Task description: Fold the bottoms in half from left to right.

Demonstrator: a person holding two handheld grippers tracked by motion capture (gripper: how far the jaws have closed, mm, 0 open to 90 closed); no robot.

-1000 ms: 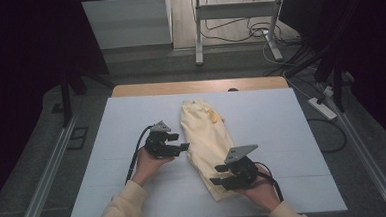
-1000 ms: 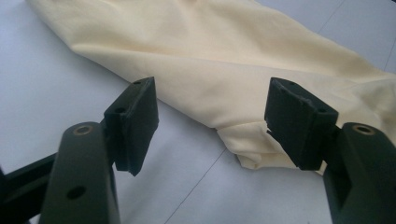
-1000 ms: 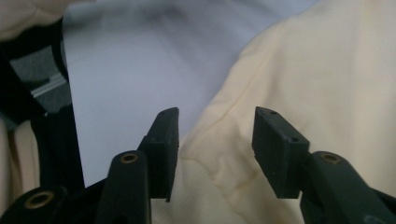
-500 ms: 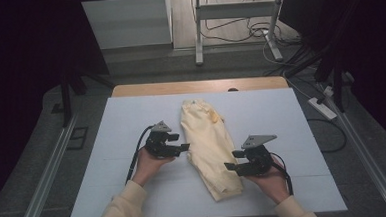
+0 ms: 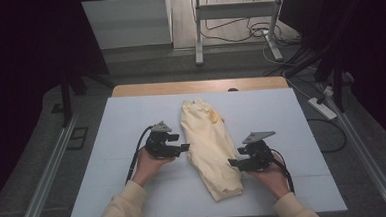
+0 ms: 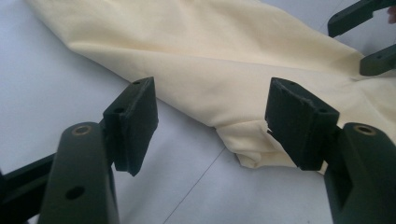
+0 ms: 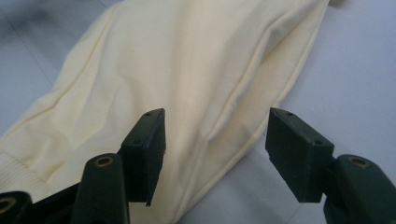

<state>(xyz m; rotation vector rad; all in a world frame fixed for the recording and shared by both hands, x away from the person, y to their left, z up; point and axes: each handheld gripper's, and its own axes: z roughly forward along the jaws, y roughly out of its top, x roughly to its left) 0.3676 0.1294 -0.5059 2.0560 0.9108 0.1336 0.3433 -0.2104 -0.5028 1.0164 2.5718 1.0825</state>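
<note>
A pale yellow garment lies folded into a long strip down the middle of the white table, its ribbed cuff end toward the person. My left gripper sits open at the garment's left edge, its jaws straddling a folded edge of the cloth without closing on it. My right gripper is open at the garment's right edge, low over the fabric. The right gripper's jaws also appear in the left gripper view, at the top right corner.
A wooden strip runs along the table's far edge. Beyond it stand a metal stand and loose cables on the floor. A power strip lies off the right side. Metal rails flank the table.
My right gripper has moved from over the garment's lower end out to its right edge and slightly farther up the table. The left gripper has stayed put.
</note>
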